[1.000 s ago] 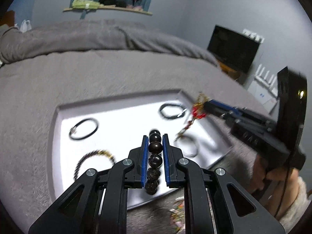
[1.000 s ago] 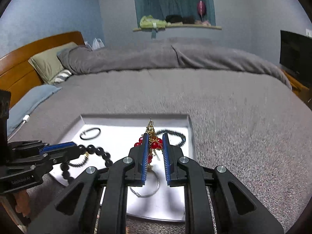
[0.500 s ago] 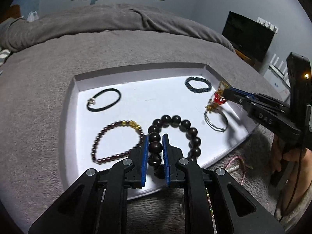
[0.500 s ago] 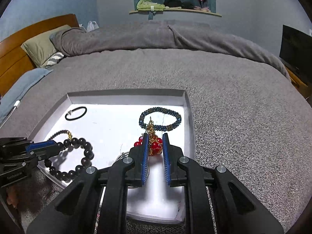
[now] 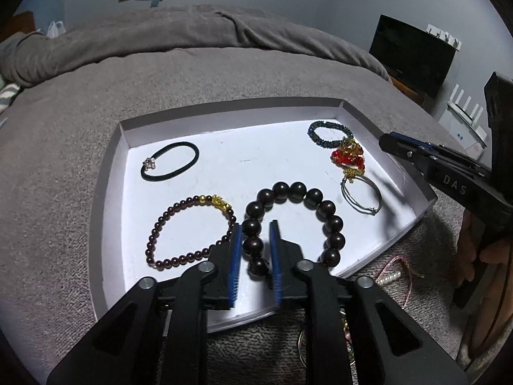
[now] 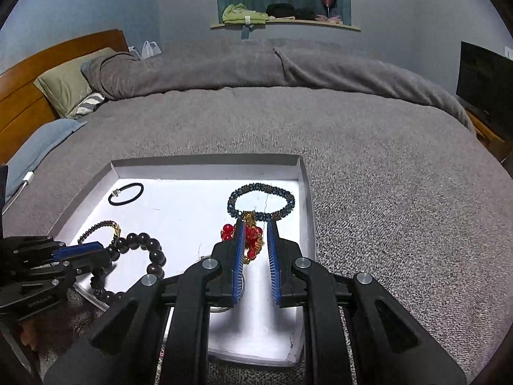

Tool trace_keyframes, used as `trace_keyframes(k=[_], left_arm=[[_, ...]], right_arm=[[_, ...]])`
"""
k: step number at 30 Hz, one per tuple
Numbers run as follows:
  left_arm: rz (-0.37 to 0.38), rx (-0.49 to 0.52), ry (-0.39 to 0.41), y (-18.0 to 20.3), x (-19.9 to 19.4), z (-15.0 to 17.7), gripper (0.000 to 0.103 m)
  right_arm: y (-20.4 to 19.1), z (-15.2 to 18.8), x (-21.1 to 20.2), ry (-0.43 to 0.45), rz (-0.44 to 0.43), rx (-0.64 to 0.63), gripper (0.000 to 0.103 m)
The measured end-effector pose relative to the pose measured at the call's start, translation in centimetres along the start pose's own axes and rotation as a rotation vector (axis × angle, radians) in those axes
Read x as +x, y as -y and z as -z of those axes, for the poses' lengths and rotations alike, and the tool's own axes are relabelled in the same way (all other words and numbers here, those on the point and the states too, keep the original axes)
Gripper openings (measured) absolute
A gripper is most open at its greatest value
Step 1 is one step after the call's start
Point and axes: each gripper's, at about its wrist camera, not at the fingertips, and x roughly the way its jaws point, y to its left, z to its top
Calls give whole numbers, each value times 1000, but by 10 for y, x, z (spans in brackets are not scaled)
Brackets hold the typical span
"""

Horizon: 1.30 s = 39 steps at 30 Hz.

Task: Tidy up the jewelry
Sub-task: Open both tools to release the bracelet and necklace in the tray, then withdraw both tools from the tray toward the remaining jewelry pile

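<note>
- my left claw (image 5: 255, 234) sits low over the near edge of the white tray (image 5: 109, 173), its jaws just eased apart. the big dark wooden bead bracelet (image 5: 290, 224) lies flat on the tray floor with one run of beads between the pads but not pinched, so i read this as a release.
- i put it beside the small garnet bead bracelet with the gold charm (image 5: 192, 227), near it but not overlapping, so each piece stays separate.
- my right claw (image 6: 255, 237) is at the tray's right side, jaws narrow but a gap shows. the red and gold charm cluster (image 6: 251, 234) sits against the left pad, the right pad looks clear of it. i judge it let go, or nearly.
- in the left view that cluster (image 5: 348, 157) rests on the tray floor, touching the blue beaded bracelet (image 5: 330, 133) behind it. its thin silver bangle (image 5: 360, 195) trails toward the near edge.
- the black elastic band (image 5: 171, 165) sits alone at the far left, well apart from the rest.
- the tray rests on the grey bed cover (image 6: 384, 192), soft ground, so a low set-down beats a drop.
- more pieces wait off the tray on the cover, incl. a pink cord with pearls (image 5: 396, 272). sorting is part done.
</note>
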Motion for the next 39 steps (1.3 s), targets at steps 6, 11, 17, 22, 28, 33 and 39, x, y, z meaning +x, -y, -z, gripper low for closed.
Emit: trace_keyframes(k=[6,11,17,22,28,33,39], left_arm=[[-37,27,43,6,-8,-3,29],[-80,29,78,6,-15,-4,37],[-127,40,116,9,-23,-4,57],[-170,62,173,16,-36,-3,78],[-210,62,162,14,-37,1,79],[-213,51,179,13,-44,6,87],[-238,61,191,20,-50,16,90]], right_arm=[[2,-3,-8,30,-4,16,33],[-1,-5,-13,50,-8,13,57],[-1,-4,-21,72,-10,26,82],[1,-2,-31,108,2,40,96],[8,5,-44,141,62,78,98],[14,15,-58,155,63,120,98],[13,27,-74,180,84,115,98]])
